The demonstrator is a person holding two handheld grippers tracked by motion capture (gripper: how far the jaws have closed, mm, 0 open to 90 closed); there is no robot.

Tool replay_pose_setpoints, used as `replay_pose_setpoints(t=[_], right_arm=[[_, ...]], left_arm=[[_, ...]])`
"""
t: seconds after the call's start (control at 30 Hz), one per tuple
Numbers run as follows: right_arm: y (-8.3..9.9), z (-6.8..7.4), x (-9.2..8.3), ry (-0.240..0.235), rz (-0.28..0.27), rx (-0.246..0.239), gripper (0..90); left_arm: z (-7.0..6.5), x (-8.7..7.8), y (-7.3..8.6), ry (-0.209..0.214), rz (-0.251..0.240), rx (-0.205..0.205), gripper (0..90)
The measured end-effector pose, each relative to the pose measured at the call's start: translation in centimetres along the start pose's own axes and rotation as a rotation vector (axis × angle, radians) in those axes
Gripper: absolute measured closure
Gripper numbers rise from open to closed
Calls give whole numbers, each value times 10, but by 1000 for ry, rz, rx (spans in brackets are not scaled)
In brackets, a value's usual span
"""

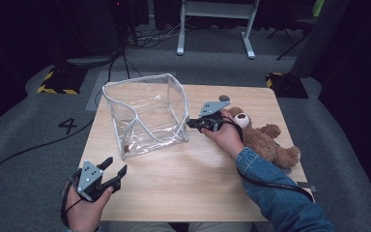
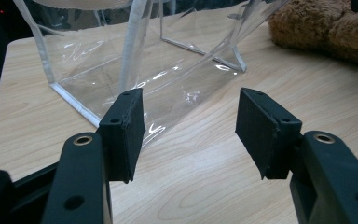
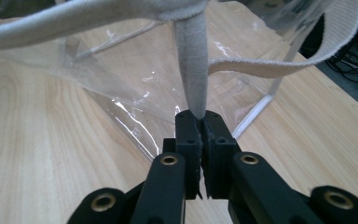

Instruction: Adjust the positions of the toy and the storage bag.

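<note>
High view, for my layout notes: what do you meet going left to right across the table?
Left gripper → clear bag → right gripper, shut on the bag's edge → teddy bear.

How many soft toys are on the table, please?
1. A brown teddy bear lies at the table's right edge, beside the right hand. The clear bag holds none.

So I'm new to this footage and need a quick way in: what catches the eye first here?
The clear plastic bag with grey edging, standing open mid-table. The right gripper is clamped on its seam at the bag's right side, with a brown teddy bear lying behind that hand. The left gripper waits open at the near left corner.
</note>
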State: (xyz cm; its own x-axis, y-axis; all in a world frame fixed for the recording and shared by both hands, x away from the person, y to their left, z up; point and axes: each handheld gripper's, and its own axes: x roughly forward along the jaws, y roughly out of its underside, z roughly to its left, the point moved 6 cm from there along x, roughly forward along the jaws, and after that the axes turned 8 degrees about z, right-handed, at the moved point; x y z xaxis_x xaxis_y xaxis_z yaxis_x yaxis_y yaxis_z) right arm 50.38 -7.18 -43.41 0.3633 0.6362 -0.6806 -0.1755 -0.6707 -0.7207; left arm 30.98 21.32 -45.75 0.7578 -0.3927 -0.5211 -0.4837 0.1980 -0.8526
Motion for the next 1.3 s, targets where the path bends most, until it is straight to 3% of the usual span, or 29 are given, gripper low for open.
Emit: replay_pose_setpoints(t=[0.23,0.63,0.77,0.83,0.93,0.97,1.0,1.03,1.2,1.3], right_arm=[[7,30,-24,-48,8,-12,875],[42,76,-68,-120,-7,-31,877],[54,87,-87,-143,-11,-12,878],[58,91,-95,-147,-16,1,878],[66,95,-106,-143,-10,0,879],[70,95,-111,-137,-8,6,879],[73,95,-114,-137,-9,9,879],[76,96,-119,-134,-9,28,879],[92,97,-136,-124,-17,78,880],[98,101,-143,-127,-26,102,881]], left_arm=[[-1,4,-2,8,5,13,424],[-11,24,-11,21,34,66,402],[-17,32,-14,49,44,93,401],[-26,38,-16,103,43,120,412],[-42,40,-18,174,60,179,530],[-45,40,-18,184,64,186,671],[-48,38,-18,175,78,228,742],[-51,37,-18,183,81,238,836],[-61,30,-18,205,81,276,872],[-64,24,-17,217,65,262,873]])
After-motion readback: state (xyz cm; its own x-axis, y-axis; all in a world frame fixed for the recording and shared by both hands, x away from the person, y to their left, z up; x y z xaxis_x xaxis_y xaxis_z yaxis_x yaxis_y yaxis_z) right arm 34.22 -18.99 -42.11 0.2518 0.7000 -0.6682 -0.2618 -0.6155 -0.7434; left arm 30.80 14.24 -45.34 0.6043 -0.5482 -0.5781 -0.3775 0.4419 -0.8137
